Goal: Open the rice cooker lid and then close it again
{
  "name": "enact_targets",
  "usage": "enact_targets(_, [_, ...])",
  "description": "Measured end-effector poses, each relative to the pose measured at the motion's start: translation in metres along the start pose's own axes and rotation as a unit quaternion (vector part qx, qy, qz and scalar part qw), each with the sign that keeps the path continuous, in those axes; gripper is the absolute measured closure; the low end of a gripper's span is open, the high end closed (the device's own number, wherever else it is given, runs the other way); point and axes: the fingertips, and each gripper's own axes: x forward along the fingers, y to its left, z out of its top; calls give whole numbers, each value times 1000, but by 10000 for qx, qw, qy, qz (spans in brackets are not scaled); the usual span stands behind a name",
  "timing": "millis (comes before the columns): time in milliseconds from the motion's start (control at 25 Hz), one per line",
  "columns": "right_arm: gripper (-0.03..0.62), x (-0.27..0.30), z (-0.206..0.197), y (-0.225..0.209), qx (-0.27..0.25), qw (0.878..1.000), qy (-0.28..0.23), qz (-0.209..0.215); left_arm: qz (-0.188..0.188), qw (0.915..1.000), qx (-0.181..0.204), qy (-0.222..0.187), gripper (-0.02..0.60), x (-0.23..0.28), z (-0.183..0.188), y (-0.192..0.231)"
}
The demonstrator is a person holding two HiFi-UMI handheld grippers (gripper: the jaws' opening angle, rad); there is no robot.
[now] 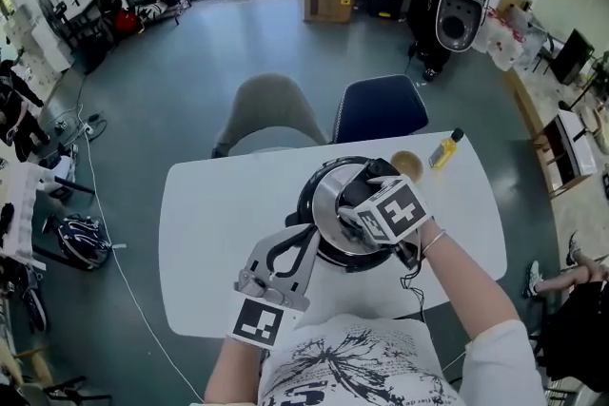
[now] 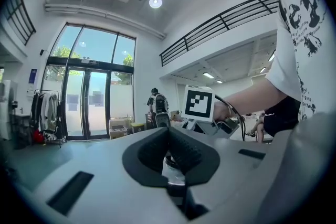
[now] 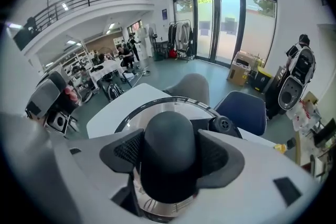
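A rice cooker (image 1: 326, 209) with a shiny steel lid (image 3: 157, 113) stands near the front edge of the white table (image 1: 214, 214). My right gripper (image 1: 360, 204) reaches down over the lid's middle. In the right gripper view, both pads of the right gripper (image 3: 169, 157) press on the black lid knob (image 3: 169, 139). My left gripper (image 1: 304, 241) lies level at the cooker's left side. In the left gripper view, the pads of the left gripper (image 2: 169, 157) are closed on a shiny metal edge (image 2: 176, 168) of the cooker. The lid lies flat on the pot.
A small brown bowl (image 1: 406, 165) and a bottle of yellow liquid (image 1: 444, 148) stand behind the cooker on the right. A grey chair (image 1: 271, 114) and a blue chair (image 1: 381, 107) are at the table's far side. A black vent cap (image 3: 223, 124) sits on the lid's rim.
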Motion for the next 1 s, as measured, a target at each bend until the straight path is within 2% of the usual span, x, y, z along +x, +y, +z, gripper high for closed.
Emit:
enact_targets(80, [278, 1, 0, 0, -9, 9999, 65, 81, 43, 9999, 91, 66, 568, 0, 0, 2])
enact_targets(240, [296, 3, 3, 3, -79, 9996, 45, 265, 174, 9998, 34, 40, 568, 2, 3, 4])
enact_targets(480, [299, 1, 4, 1, -96, 9996, 101, 255, 94, 9985, 469, 270, 568, 2, 5, 0])
enact_targets(680, [299, -3, 4, 3, -22, 9997, 10, 247, 320, 9991, 251, 100, 568, -8, 13, 3])
enact_targets(800, [301, -14, 7, 0, 48, 9996, -135, 245, 404, 9987, 302, 123, 568, -12, 16, 1])
enact_targets(920, [299, -27, 6, 0, -68, 9996, -196, 167, 561, 9984, 92, 11, 568, -16, 22, -2])
enact_targets(1000, [299, -36, 0, 4, -132, 9996, -222, 128, 575, 9983, 87, -28, 568, -22, 26, -10])
